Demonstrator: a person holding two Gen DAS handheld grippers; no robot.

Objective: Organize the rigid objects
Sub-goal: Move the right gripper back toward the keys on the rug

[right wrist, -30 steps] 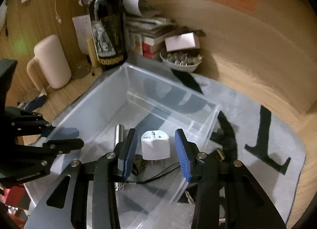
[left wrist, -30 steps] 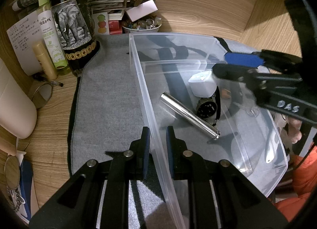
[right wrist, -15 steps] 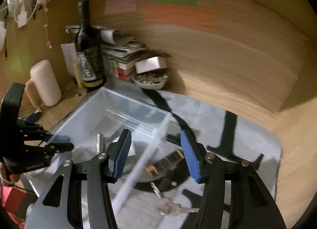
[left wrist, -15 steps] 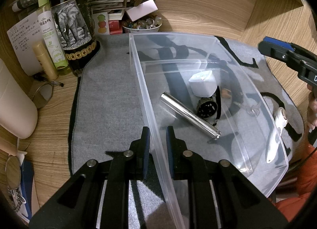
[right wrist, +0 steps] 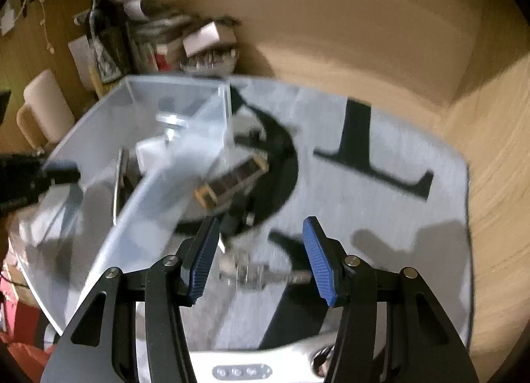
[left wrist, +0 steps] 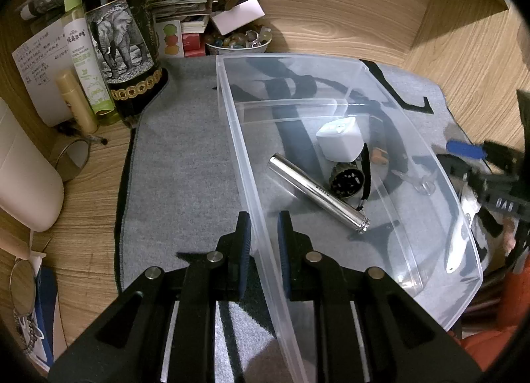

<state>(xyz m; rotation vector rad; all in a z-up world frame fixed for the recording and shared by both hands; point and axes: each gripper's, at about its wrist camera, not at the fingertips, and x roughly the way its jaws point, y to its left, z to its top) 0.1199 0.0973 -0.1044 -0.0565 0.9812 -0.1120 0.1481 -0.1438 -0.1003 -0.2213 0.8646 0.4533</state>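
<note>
A clear plastic bin (left wrist: 414,137) lies on a grey mat (left wrist: 185,164). It holds a white plug adapter (left wrist: 339,139), a silver metal cylinder (left wrist: 318,194) and a round black part (left wrist: 346,179). My left gripper (left wrist: 263,234) is shut on the bin's near wall. My right gripper (right wrist: 261,250) is open and empty above the mat, right of the bin (right wrist: 109,137). A bunch of keys (right wrist: 251,272) lies between its fingers and a brown comb-like piece (right wrist: 232,181) lies further ahead. The right gripper also shows at the right edge of the left wrist view (left wrist: 477,164).
A wine bottle with an elephant label (left wrist: 122,35), a green spray bottle (left wrist: 84,55), a small yellow tube (left wrist: 76,101), stacked papers and a bowl of beads (left wrist: 238,41) stand at the back left. A cream mug (left wrist: 23,177) stands left. Wooden walls enclose the desk.
My right gripper has drawn out of the bin, leaving the white adapter inside, and has come down over the keys on the mat. My left gripper has stayed on the bin wall.
</note>
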